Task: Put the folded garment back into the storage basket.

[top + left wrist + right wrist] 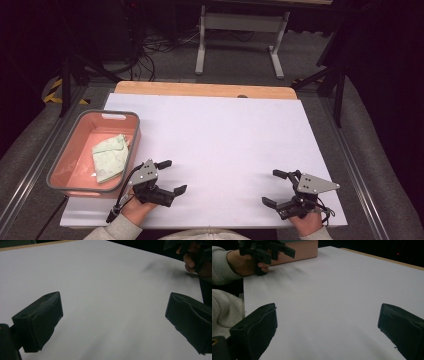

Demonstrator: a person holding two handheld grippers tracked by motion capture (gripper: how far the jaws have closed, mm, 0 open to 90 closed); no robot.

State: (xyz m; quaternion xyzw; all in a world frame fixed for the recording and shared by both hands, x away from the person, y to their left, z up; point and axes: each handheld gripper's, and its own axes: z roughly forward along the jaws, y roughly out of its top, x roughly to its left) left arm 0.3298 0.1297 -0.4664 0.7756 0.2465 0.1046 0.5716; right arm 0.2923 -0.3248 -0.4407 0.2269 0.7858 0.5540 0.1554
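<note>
A pink basin (75, 150) with a grey rim stands at the table's left edge, and a pale green folded cloth (111, 157) lies inside it. My left gripper (172, 176) rests open near the front edge, just right of the basin, with nothing between its jaws. My right gripper (275, 187) is open too, at the front right of the white table top (220, 135). In the left gripper view my left gripper (112, 315) frames bare white surface. In the right gripper view my right gripper (327, 325) does the same, with the basin (302, 250) and the other hand beyond.
A wooden strip (200, 90) runs along the table's far edge. Beyond it a white table frame (240, 35) and cables lie on the grey floor. Black stands flank both sides. White sleeves show at the bottom of the high view.
</note>
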